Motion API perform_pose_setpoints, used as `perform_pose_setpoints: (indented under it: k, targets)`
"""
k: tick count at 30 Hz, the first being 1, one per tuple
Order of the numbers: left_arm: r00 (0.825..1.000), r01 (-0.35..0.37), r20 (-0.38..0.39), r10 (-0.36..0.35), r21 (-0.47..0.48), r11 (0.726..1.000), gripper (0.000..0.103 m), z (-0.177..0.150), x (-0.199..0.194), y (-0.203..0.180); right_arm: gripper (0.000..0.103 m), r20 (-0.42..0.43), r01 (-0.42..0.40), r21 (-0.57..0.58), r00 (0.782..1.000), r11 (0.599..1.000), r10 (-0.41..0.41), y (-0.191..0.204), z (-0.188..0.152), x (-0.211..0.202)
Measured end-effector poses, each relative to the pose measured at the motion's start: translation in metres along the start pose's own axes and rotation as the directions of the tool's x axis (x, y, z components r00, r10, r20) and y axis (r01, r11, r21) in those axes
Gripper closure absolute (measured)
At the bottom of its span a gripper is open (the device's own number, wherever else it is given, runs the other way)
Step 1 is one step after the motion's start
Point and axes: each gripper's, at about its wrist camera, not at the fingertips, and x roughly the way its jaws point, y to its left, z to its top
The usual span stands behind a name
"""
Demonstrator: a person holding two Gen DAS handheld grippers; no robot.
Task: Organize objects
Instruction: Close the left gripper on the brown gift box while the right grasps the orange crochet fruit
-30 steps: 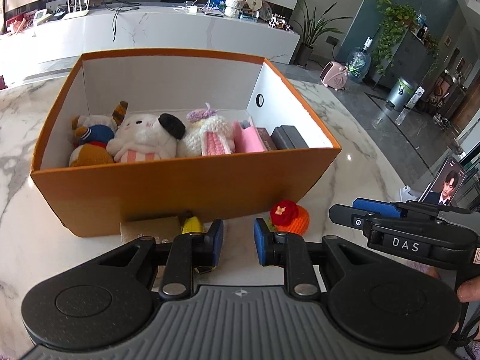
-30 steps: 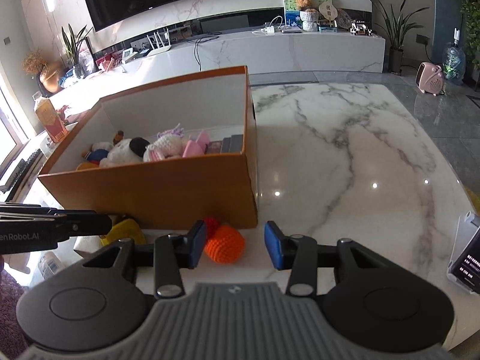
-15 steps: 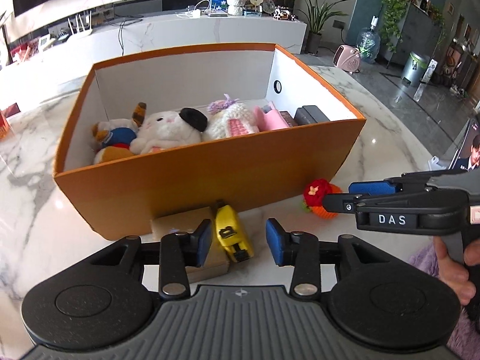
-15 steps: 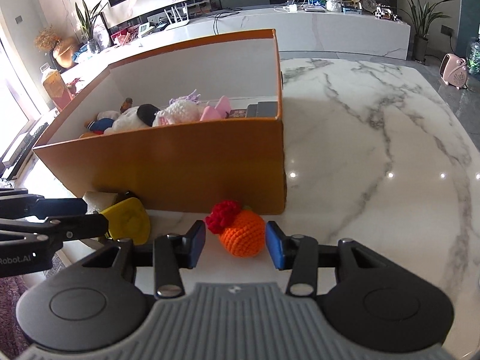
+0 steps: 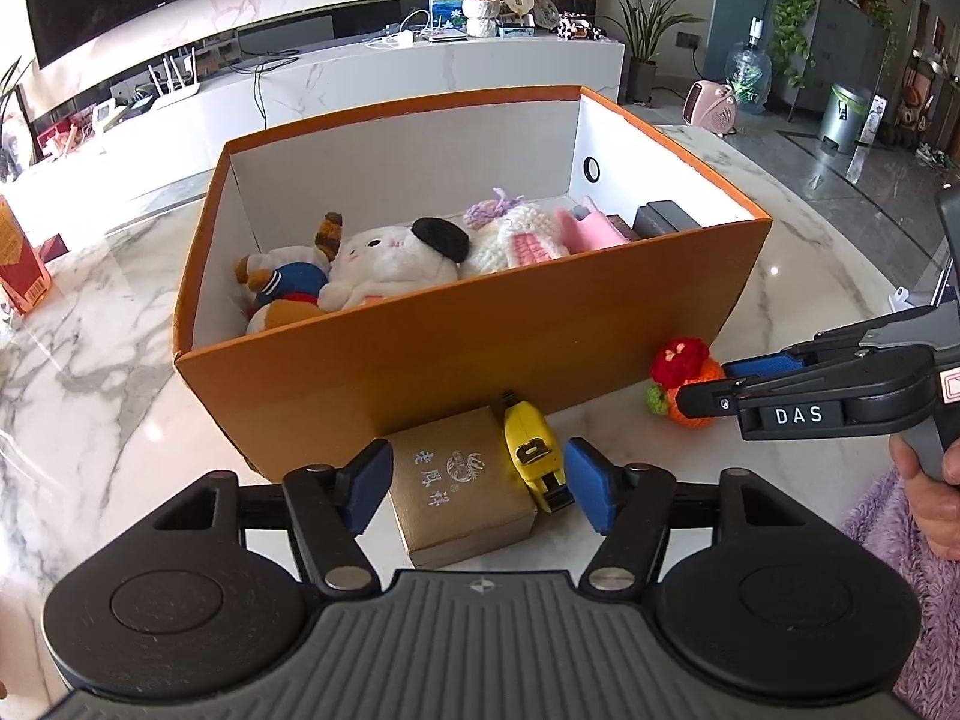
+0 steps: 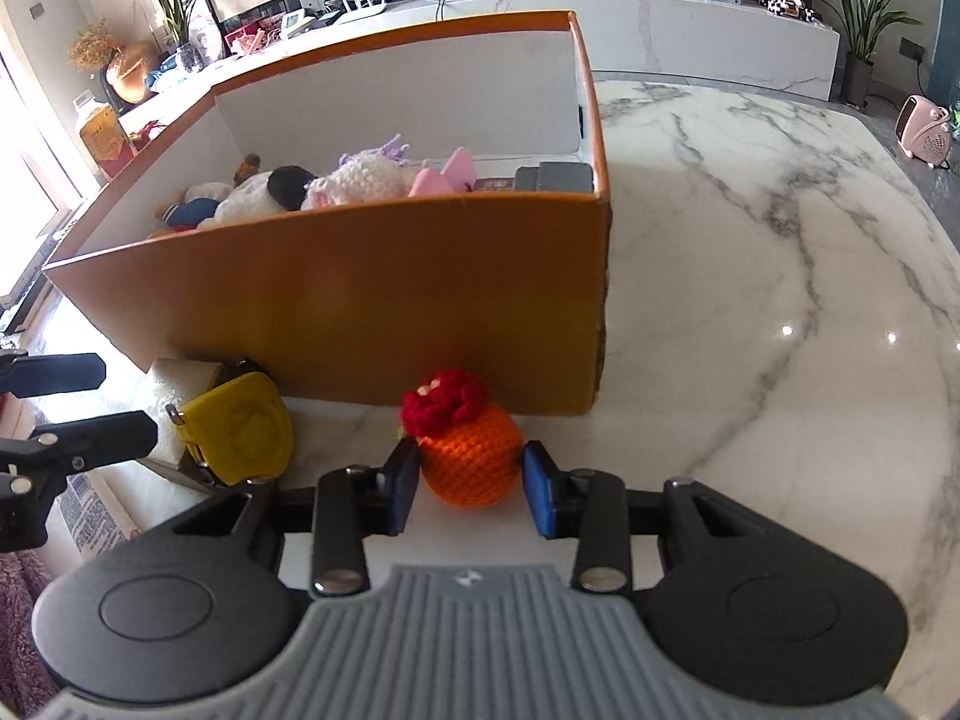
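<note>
An orange cardboard box point(image 5: 480, 336) point(image 6: 360, 312) stands on the marble table and holds plush toys point(image 5: 390, 264) and small dark cases. In front of it lie a brown gift box point(image 5: 459, 492), a yellow tape measure point(image 5: 534, 456) point(image 6: 240, 426) and an orange crocheted fruit with a red flower point(image 5: 684, 381) point(image 6: 471, 450). My left gripper point(image 5: 477, 495) is open, its fingers on either side of the gift box and the tape measure. My right gripper point(image 6: 471, 489) point(image 5: 720, 384) is open around the crocheted fruit, both pads beside it.
A red carton point(image 5: 18, 264) stands at the table's left edge. A phone stand point(image 5: 936, 282) is at the right edge. The marble top point(image 6: 780, 300) stretches right of the box. A purple fluffy cloth point(image 5: 900, 540) lies at the near right.
My left gripper has opened wider and shifted so the gift box and tape measure lie between its fingers. My right gripper has moved forward and now straddles the crocheted fruit.
</note>
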Motion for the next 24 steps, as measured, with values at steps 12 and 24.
perform_pose_setpoints:
  k: [12, 24]
  targets:
    - [0.998, 0.008, -0.062, -0.019, -0.172, 0.985, 0.015, -0.006, 0.018, 0.019, 0.064, 0.018, -0.081, -0.057, 0.996, 0.995, 0.082, 0.019, -0.001, -0.003]
    - [0.993, 0.032, -0.104, -0.054, -0.204, 0.978, 0.011, -0.016, 0.032, 0.017, 0.065, 0.007, -0.085, -0.062, 0.996, 0.994, 0.086, 0.02, -0.003, -0.001]
